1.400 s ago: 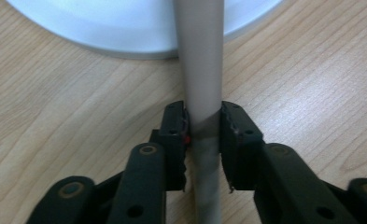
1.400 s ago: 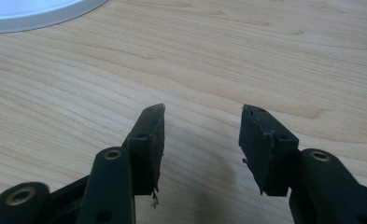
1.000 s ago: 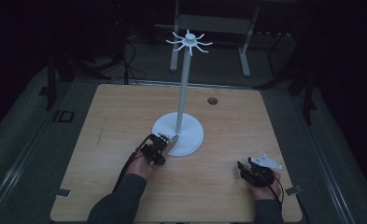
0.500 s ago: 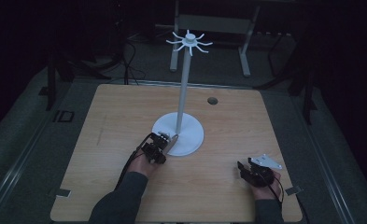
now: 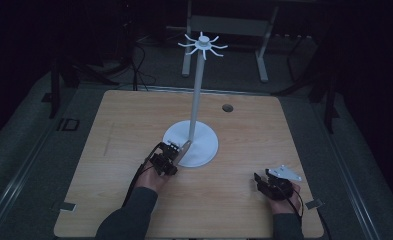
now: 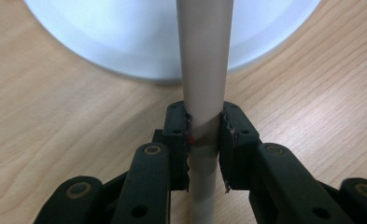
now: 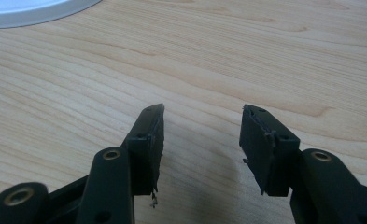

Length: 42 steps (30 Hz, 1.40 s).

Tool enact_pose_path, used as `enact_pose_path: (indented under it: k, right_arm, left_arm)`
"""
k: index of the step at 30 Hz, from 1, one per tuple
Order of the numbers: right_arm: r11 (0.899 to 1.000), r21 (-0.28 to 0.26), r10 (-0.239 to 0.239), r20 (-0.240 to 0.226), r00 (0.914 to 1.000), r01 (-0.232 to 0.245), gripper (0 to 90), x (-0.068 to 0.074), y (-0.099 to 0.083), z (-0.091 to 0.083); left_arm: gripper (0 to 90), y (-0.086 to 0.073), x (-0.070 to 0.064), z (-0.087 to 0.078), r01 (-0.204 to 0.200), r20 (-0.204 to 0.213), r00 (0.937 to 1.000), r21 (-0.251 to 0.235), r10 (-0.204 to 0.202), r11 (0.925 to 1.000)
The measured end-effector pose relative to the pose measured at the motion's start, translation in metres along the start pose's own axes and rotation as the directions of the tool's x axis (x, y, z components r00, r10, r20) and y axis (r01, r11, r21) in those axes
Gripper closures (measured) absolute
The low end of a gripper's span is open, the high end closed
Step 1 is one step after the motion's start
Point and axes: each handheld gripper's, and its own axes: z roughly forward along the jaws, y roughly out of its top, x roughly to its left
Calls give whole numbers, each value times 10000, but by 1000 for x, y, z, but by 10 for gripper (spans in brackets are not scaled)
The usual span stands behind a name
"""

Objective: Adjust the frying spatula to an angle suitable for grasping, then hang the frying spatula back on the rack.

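Observation:
A white stand with a round base (image 5: 206, 147) and a tall pole (image 5: 197, 95) topped by a ring of spokes (image 5: 203, 45) rises mid-table. My left gripper (image 5: 176, 151) lies at the base's front-left edge, shut on a short grey rod (image 5: 185, 148) that slants up over the base. In the left gripper view the rod (image 6: 203, 70) runs between the two jaws (image 6: 204, 126) and out across the white base (image 6: 125, 42). My right gripper (image 5: 259, 179) rests open near the front right of the table; its jaws (image 7: 202, 114) have only bare wood between them.
The wooden table (image 5: 109, 150) has a small round cable hole (image 5: 227, 107) behind the stand. Grey tape tabs mark its front corners (image 5: 64, 206). A metal frame (image 5: 224, 25) stands on the dark floor beyond the far edge. The base's rim (image 7: 27, 11) lies far left of the right jaws.

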Motion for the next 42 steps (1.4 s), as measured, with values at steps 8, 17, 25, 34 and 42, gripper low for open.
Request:
enact_pose_path:
  k: [8,17,25,34,42]
  right_arm:
    - [10000,16,-19,8,10000,19,497,0,0,0]
    - [10000,-4,2,21,10000,-1,497,0,0,0]
    - [10000,-32,5,91,10000,-5,497,-1,0,0]
    - [10000,-75,35,177,9998,-34,495,-2,0,0]
    - [10000,-39,79,186,9998,-79,493,-2,0,0]
  left_arm:
    - [749,-2,-6,-17,-18,-206,9998,-1094,-4,9940]
    - [749,0,-15,-35,-37,-385,9992,-2086,-44,9780]
    - [749,0,-19,-47,62,-430,9989,-2776,-188,9607]
    - [749,0,-22,-54,108,-452,9986,-3300,-273,9439]
    - [749,1,-26,-63,176,-452,9983,-3793,-376,9251]
